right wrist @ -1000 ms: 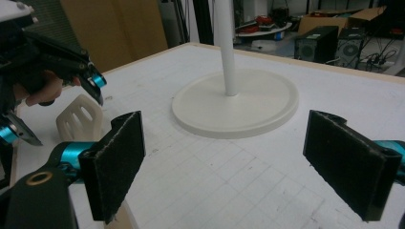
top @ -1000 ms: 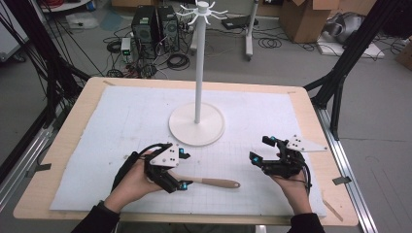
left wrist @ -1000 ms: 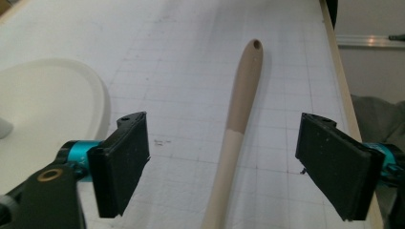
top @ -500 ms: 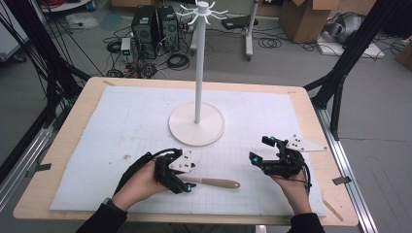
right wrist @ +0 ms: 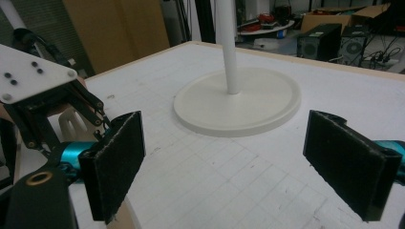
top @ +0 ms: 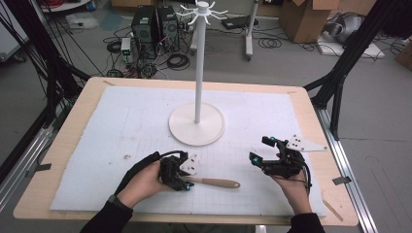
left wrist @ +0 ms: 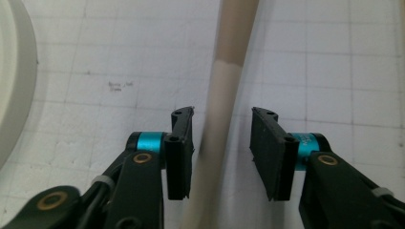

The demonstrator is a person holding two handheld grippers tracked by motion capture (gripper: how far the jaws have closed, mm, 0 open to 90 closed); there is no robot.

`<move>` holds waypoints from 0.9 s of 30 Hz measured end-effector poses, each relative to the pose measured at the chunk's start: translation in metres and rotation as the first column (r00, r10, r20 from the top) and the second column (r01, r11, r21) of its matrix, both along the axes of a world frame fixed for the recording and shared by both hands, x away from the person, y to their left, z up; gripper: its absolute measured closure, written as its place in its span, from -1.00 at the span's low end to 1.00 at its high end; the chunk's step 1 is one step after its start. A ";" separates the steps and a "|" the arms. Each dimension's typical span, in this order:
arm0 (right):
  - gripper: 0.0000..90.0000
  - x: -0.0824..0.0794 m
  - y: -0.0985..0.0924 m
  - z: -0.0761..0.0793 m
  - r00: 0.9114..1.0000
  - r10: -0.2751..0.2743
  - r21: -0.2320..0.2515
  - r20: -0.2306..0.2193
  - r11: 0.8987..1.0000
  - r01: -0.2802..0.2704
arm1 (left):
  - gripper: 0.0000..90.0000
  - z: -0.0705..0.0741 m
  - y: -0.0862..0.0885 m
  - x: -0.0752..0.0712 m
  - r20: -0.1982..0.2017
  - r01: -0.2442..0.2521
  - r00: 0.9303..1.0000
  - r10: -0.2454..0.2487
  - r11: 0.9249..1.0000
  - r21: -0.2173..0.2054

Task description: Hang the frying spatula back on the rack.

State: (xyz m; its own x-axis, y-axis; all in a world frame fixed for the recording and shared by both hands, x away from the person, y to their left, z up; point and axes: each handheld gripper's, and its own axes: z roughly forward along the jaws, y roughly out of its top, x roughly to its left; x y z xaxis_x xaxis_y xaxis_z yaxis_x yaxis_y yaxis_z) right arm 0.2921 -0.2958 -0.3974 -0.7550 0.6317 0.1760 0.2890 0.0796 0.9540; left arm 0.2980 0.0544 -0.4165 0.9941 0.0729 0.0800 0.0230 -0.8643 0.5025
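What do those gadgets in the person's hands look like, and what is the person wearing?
Each tool, left and right, is a black linkage frame with two flat black pads on turquoise metal collars and brass-coloured pivots. A pale three-cornered plate with small holes sits on top, and a black cable trails away. The person wears dark sleeves and a wristband.

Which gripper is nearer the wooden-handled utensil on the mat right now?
Left. The left gripper straddles the utensil, its jaws closing around the pale neck with gaps still visible on both sides. The right gripper rests apart, off beyond the handle's end, jaws open.
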 end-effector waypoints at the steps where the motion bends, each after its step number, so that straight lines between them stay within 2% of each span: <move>1: -0.70 0.000 0.000 0.000 1.000 0.000 0.000 0.000 1.000 0.000 | 0.41 0.000 0.000 0.000 0.000 0.000 1.000 0.000 1.000 0.000; 3: -0.70 0.000 0.000 0.000 1.000 0.003 0.001 0.000 1.000 -0.003 | 0.44 0.000 -0.001 0.002 -0.020 -0.004 1.000 0.004 1.000 0.009; 7: -0.70 0.001 0.001 -0.001 1.000 0.003 -0.004 -0.001 1.000 -0.003 | 0.48 0.002 -0.008 0.006 -0.049 -0.008 0.999 0.011 0.998 0.054; 12: -0.70 0.000 0.002 0.000 1.000 0.007 -0.003 -0.012 1.000 -0.007 | 0.55 0.003 -0.009 0.009 -0.069 -0.012 0.997 0.016 0.998 0.062; 14: -0.70 0.001 0.002 -0.001 1.000 0.009 -0.003 -0.008 1.000 -0.009 | 0.61 0.003 -0.009 0.008 -0.066 -0.011 0.998 0.015 0.998 0.063; 20: -0.70 0.001 0.002 -0.001 1.000 0.013 -0.004 -0.004 1.000 -0.013 | 0.63 0.003 -0.009 0.006 -0.043 0.011 0.999 -0.008 0.998 0.068; 25: -0.70 0.001 0.002 -0.001 1.000 0.018 0.002 -0.007 1.000 -0.018 | 0.62 0.002 -0.009 0.007 -0.053 0.011 0.999 -0.008 0.998 0.061; 27: -0.70 0.001 0.003 -0.001 1.000 0.021 -0.001 -0.007 1.000 -0.021 | 0.64 0.003 -0.009 0.006 -0.043 0.022 0.999 -0.020 0.998 0.065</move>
